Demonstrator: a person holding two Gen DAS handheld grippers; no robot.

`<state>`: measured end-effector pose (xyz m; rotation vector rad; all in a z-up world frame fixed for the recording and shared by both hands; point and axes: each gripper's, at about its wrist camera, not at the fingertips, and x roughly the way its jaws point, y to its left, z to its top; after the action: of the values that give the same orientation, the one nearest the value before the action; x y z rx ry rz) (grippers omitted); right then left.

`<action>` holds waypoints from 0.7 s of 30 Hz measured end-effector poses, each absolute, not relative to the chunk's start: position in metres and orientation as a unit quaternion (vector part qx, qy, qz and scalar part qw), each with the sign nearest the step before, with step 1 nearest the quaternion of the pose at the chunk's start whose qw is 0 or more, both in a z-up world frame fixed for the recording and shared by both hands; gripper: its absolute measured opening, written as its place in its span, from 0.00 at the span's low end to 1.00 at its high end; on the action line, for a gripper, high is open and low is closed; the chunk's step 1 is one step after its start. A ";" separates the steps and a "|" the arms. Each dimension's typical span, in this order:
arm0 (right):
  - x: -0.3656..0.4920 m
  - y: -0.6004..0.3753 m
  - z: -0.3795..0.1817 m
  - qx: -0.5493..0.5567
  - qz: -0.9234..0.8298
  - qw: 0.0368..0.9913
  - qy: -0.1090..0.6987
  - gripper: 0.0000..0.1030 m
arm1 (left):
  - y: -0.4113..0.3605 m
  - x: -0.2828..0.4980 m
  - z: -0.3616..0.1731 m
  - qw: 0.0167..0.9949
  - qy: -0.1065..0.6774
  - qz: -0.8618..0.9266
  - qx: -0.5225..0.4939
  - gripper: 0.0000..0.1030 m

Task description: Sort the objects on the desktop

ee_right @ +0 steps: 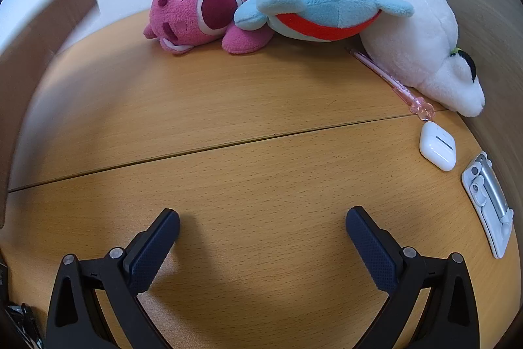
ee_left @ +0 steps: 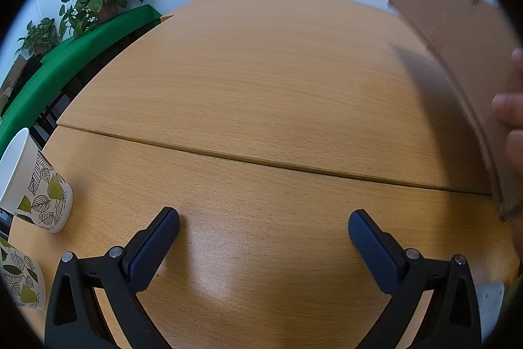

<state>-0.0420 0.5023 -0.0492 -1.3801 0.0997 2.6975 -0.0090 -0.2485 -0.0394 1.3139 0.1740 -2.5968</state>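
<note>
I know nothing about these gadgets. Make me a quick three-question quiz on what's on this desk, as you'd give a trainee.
1. True or false: the right gripper holds the small white earbud case.
2. Which soft toy lies on the pink plush bear? A) the blue-and-red plush toy B) the white plush dog
3. Fill in: the translucent pink pen lies beside the white plush ____.

Key: 1 false, its jaws are open and empty; 2 A; 3 dog.

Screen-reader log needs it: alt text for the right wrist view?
Open right claw hovers over a bare wooden desk. Pink, blue-red and white plush toys lie at the far edge, with a pink pen and white earbud case right.
</note>
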 end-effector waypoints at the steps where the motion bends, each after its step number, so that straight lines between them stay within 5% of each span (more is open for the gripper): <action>1: -0.042 0.502 -0.049 -0.454 0.889 0.055 0.033 1.00 | -0.248 -0.009 -0.040 0.113 0.059 -0.885 0.448 1.00; 21: -0.042 0.500 -0.048 -0.454 0.889 0.055 0.033 1.00 | -0.249 -0.010 -0.040 0.113 0.060 -0.885 0.448 1.00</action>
<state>-0.0419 0.5002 -0.0479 -1.3783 0.0999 2.6971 -0.0099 -0.2490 -0.0400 1.3143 0.1746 -2.5964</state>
